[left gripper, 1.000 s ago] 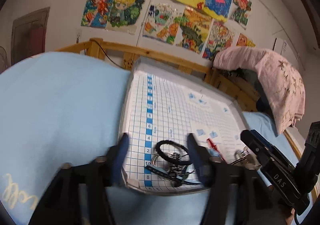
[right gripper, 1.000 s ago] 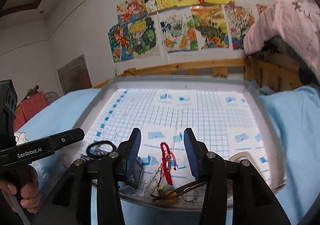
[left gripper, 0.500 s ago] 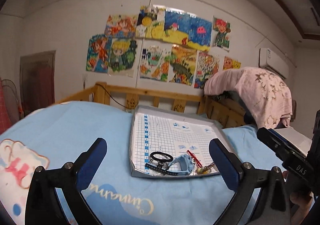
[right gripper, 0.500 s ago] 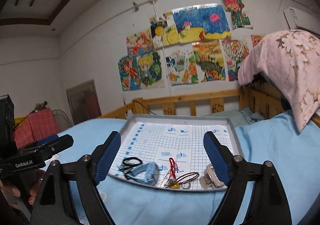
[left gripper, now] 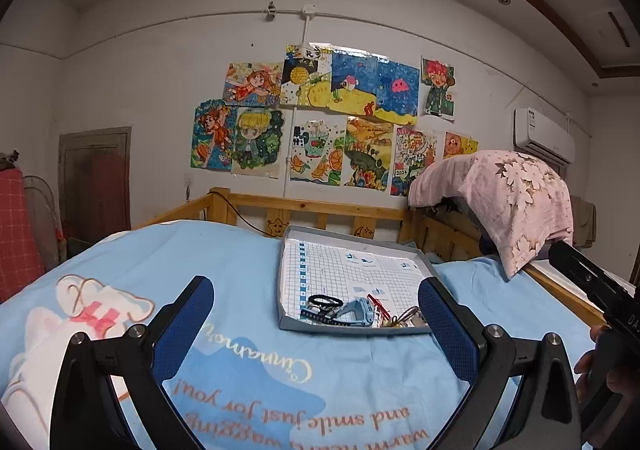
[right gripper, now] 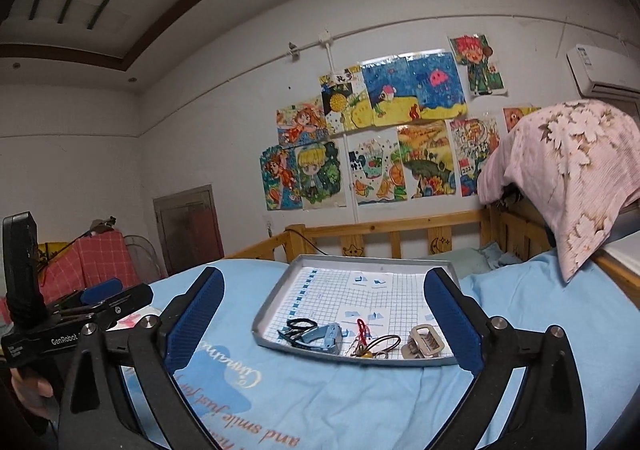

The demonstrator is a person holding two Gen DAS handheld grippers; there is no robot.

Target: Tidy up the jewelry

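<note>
Your left hand-held gripper [left gripper: 316,320] stands with its jaws spread as wide as they go and nothing between them; its jaws have just been opening, and the same goes for your right hand-held gripper [right gripper: 320,316], which is also empty, with its blue pads [right gripper: 450,320] framing the tray [right gripper: 276,304] from a distance. Both tools are held well back over the blue bed sheet [right gripper: 360,402], pointing roughly level toward the wall, so neither is touching the jewelry. All the pieces lie in a loose row along the tray's near edge: a black hair tie [right gripper: 301,324] at the left, a blue watch [right gripper: 325,336] just beside it, a red cord [right gripper: 362,328] with a small charm, a brown loop bracelet [right gripper: 386,342], and a beige claw clip [right gripper: 425,342] at the right (the grid squares farther back on the tray are bare). Judging by how things lie, you look to be between steps, or at the close of a sorting pass, with both tools free. If more sorting is wanted, your next move calls for bringing one tool down and forward to a single piece, with the jaws narrowed enough to straddle only that piece. The cord and bracelet overlap, so take care not to drag both.
</note>
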